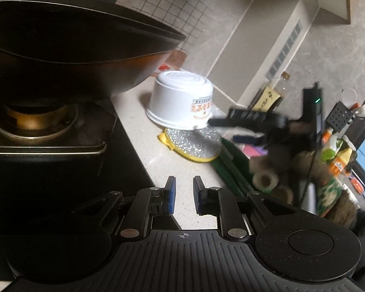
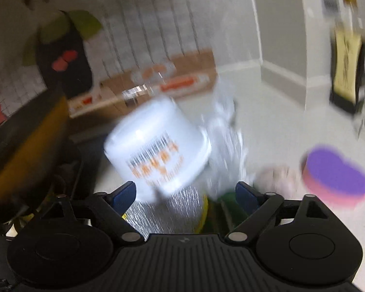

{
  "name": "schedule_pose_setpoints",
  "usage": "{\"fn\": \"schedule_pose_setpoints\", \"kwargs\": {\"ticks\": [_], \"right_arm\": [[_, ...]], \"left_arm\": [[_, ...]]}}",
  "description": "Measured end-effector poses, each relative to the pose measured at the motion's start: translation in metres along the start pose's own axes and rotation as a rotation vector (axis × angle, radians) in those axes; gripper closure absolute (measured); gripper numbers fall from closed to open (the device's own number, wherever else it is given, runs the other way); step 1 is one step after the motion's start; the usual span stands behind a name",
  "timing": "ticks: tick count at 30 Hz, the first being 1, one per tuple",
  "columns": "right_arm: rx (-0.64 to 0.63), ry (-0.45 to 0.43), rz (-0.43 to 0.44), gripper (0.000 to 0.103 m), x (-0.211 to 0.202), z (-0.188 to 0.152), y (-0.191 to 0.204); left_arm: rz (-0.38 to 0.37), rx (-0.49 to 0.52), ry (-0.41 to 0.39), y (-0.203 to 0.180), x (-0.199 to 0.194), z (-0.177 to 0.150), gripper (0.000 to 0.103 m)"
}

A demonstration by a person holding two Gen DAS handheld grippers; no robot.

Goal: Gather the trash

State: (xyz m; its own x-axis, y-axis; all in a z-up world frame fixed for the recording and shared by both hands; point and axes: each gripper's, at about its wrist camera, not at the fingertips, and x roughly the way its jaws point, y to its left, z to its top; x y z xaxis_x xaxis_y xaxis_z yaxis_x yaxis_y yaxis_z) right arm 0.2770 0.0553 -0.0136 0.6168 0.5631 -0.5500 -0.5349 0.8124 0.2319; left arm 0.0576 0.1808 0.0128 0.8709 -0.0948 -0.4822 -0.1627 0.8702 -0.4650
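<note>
A white disposable bowl (image 1: 182, 99) with orange print stands upside down on the pale counter, its rim resting on a silver scrubber (image 1: 194, 143). In the right wrist view the bowl (image 2: 158, 150) is blurred, tilted and just ahead of my right gripper (image 2: 185, 189), which is open wide; its pads do not press on the bowl. Seen from the left wrist, the right gripper (image 1: 227, 130) is a dark blur at the bowl's right side. My left gripper (image 1: 184, 194) hovers over the counter's near edge with a narrow gap and nothing in it.
A black wok (image 1: 68, 48) sits on the stove burner (image 1: 36, 121) at the left. Crumpled clear plastic (image 2: 226, 146) lies right of the bowl, a purple-topped sponge (image 2: 338, 172) further right. Behind are a cardboard box (image 2: 158, 80) and a yellow-labelled bottle (image 2: 348, 73). Packets and clutter (image 1: 328, 160) crowd the right.
</note>
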Motion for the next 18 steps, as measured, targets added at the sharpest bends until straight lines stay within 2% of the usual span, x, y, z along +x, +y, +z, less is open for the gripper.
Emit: {"fn": "schedule_pose_setpoints", "kwargs": {"ticks": [1, 3, 9, 14, 18], "right_arm": [[0.005, 0.03, 0.002, 0.034, 0.006, -0.004, -0.001], [0.015, 0.097, 0.005, 0.077, 0.013, -0.01, -0.004], [0.001, 0.078, 0.053, 0.086, -0.03, -0.029, -0.015], [0.01, 0.095, 0.1, 0.087, -0.081, -0.058, -0.037], [0.018, 0.094, 0.079, 0.087, -0.117, -0.087, -0.047]], "left_arm": [[-0.004, 0.002, 0.002, 0.0, 0.001, 0.0, 0.085], [-0.016, 0.005, 0.01, -0.002, 0.002, 0.0, 0.085], [-0.03, 0.003, 0.029, -0.004, 0.01, -0.003, 0.085], [-0.064, 0.026, 0.047, -0.016, 0.021, -0.004, 0.085], [-0.098, 0.07, 0.065, -0.032, 0.03, -0.008, 0.085]]}}
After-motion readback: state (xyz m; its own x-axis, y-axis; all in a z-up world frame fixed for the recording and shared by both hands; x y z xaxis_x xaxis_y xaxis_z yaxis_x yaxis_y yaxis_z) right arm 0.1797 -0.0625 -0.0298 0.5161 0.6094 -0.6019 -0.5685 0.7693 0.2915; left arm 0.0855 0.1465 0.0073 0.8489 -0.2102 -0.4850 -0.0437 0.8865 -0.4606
